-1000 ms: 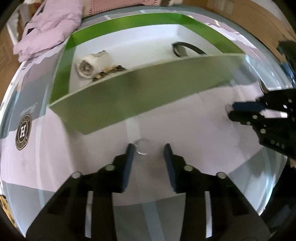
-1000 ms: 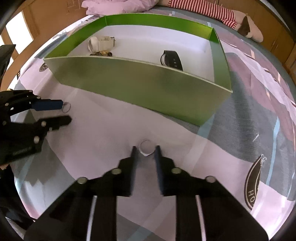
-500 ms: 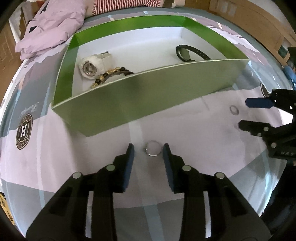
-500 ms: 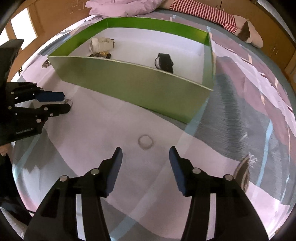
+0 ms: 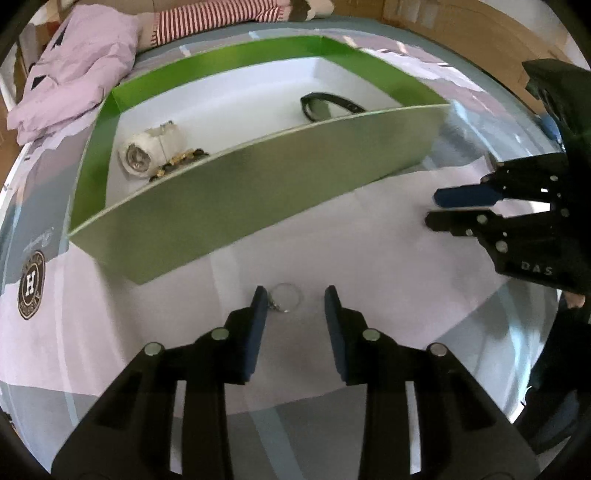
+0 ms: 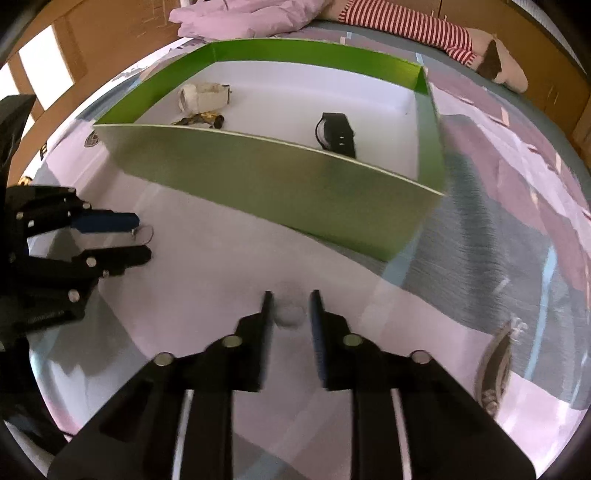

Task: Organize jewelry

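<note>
On the bed, towards its far edge, a green box (image 5: 258,192) with a white floor stands open at the top. Its near wall hides the front strip of that floor in both views. At the box's left end lies a white watch (image 5: 149,153), with a dark and gold beaded bracelet (image 5: 177,164) touching it; the wall cuts off the bracelet's lower part in the left wrist view. Towards the right end lies a black watch (image 6: 335,134), of which only the upper band shows from the left wrist.

In front of the box, on the patterned bedspread (image 5: 92,350), the left hand-held gripper (image 5: 294,301) has its fingers well apart. A thin silver ring (image 5: 286,297) with a small clasp lies flat between them, close against the left finger, not clamped.

Further right, the right hand-held gripper (image 6: 290,308) has its fingers drawn near together around a second ring (image 6: 290,314). It is blurred, so whether the pads press it cannot be told. In the left wrist view that ring is out of sight at the gripper's tips.

A pink quilt (image 5: 74,74) and a red-striped cloth (image 6: 410,33) lie along the bed's far edge, cut off by the frame.
</note>
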Tool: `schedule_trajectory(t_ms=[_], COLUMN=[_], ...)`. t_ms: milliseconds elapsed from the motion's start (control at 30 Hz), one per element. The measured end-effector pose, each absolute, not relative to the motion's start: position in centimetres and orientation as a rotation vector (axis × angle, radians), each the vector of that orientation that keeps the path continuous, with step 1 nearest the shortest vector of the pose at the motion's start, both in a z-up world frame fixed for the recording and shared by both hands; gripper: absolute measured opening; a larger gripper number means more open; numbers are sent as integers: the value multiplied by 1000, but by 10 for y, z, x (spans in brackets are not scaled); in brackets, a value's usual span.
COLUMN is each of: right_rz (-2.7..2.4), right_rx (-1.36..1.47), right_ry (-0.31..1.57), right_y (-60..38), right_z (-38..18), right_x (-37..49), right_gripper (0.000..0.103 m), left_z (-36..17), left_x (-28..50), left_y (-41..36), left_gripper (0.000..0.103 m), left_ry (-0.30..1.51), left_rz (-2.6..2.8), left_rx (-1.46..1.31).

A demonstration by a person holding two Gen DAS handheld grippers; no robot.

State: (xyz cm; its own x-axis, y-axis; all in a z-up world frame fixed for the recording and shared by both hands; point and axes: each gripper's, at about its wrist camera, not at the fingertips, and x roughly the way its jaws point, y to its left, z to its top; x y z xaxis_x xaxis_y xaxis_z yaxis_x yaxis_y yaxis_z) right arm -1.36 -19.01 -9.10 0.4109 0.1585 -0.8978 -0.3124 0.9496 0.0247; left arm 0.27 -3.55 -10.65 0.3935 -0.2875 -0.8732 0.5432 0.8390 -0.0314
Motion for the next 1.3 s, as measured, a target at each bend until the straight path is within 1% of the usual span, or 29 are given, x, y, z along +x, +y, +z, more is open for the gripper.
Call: schedule_trajectory(t_ms=[33, 67, 167, 200, 233, 300, 333, 367, 433, 500, 567, 600, 633, 667, 800, 867, 933, 967, 1033, 1100, 1233, 1300], right_rz=[294, 286, 295, 288, 282, 272, 270, 273, 277, 274, 268, 262, 257, 262, 264, 260, 262, 263, 268, 277, 282, 281], right_rx=[-164, -173, -167, -162, -161, -163, -161, -159, -147, -119, -114, -124, -137, -140, -179, -179, -165, -164, -165, -165, -166, -167], right_ry=[1104, 1096, 1099, 1109, 1125, 1128, 1114, 1112, 1111, 1115, 1105, 1103, 1106, 1108, 1123, 1121, 1125, 1124, 1120, 1117, 1115, 1115], right_y=[-194, -196, -198, -197, -196, -194, -192, -191, -190, -194, -198, -198, -198, -197, -188, -185, -185, -185, -184, -183, -184, -183], right_z=[-87, -85, -89, -94, -99, -104, -104, -106, -105, -102, -98, -97, -96, -96, -105, -105, -105, -104, -104, -104, -103, -103], right_x=[-18, -21, -20, -18, -15, -14, -12, -9, -5, -3, -4, -6, -9, -11, -13, -12, -10, -10, -10, -9, -10, -10], right_gripper=[57, 63, 64, 61, 55, 55, 55, 51, 30, 21, 21, 27, 43, 48, 49, 48, 39, 37, 28, 22, 18, 18], left_z=[-105, -104, -110, -114, -116, -116, -116, -117, -117, -115, -114, -113, -113, -114, -116, -116, -117, -117, -116, -116, -116, -116], left_x=[2, 2, 4, 6, 6, 6, 6, 7, 7, 7, 4, 3, 3, 3, 4, 4, 3, 3, 2, 1, 1, 1], left_y=[-35, -34, -35, -38, -40, -43, -44, -45, -45, -45, -44, -43, -43, -43, -46, -48, -49, -49, -49, -50, -50, -49], left_gripper=[32, 34, 35, 35, 36, 42, 43, 43, 44, 39, 39, 42, 44, 45, 45, 45, 45, 44, 40, 35, 30, 23], left_ry=[1038, 1041, 1058, 1067, 1065, 1054, 1055, 1055, 1053, 1050, 1050, 1050, 1051, 1052, 1049, 1046, 1044, 1043, 1036, 1032, 1026, 1025], left_rz=[-536, -536, -519, -511, -505, -502, -505, -504, -500, -500, -508, -512, -512, -509, -499, -493, -488, -485, -472, -467, -463, -461], left_rx=[277, 275, 283, 293, 302, 311, 309, 306, 309, 310, 308, 308, 309, 312, 319, 322, 320, 320, 325, 329, 334, 333])
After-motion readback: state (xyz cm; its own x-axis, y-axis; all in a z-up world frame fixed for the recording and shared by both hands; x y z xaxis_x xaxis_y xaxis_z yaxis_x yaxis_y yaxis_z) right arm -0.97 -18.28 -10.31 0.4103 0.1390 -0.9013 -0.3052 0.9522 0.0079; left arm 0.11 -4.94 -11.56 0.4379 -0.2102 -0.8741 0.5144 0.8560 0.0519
